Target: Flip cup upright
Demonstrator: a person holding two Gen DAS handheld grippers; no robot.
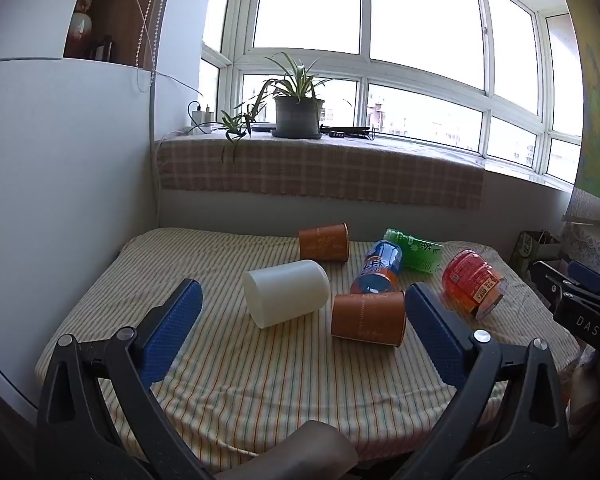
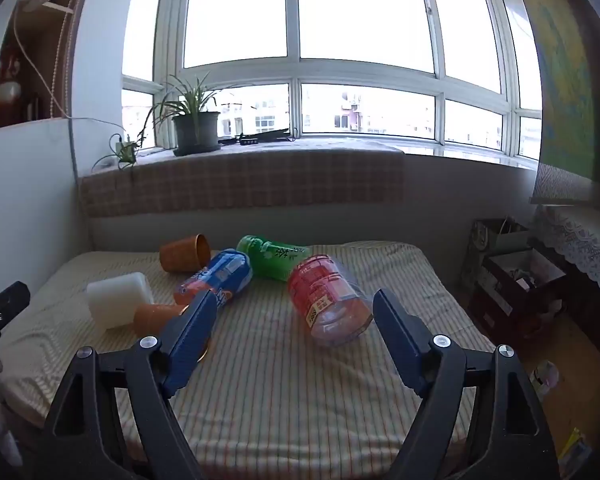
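Observation:
Several cups lie on their sides on a striped tablecloth. A white cup lies in the middle, and it also shows in the right wrist view. A near orange cup lies to its right, and a far orange cup lies behind. In the right wrist view the near orange cup is partly hidden by my finger. My left gripper is open and empty, above the table in front of the white and near orange cups. My right gripper is open and empty, in front of a red-labelled clear cup.
A blue-and-orange labelled cup, a green labelled cup and the red-labelled cup lie on their sides at the right. A windowsill with a potted plant runs behind. A white wall stands left. Boxes sit on the floor at right.

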